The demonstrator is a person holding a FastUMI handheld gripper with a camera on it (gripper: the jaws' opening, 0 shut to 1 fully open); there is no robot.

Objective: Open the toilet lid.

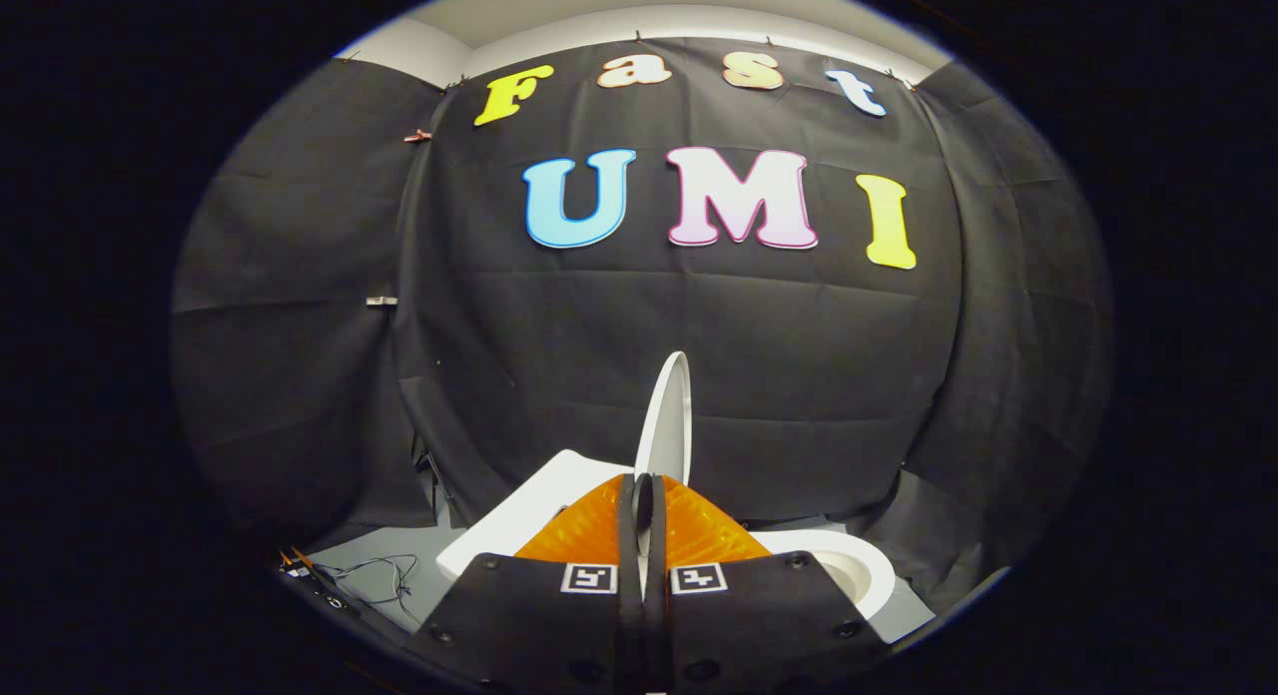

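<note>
The white toilet lid (667, 425) stands raised, nearly upright, seen edge-on and rising straight ahead of my fingers. My gripper (644, 497) is shut on the lid's lower edge, both fingers pressing its thin rim from either side. To the right, below the lid, curves the white toilet seat and bowl rim (849, 567). To the left lies the white flat top of the tank (539, 510). The hinge is hidden behind my fingers.
Grey floor (399, 560) lies to the left of the toilet, with loose thin cables (374, 575) on it. The black cloth wall (799, 375) hangs close behind the toilet and wraps round both sides.
</note>
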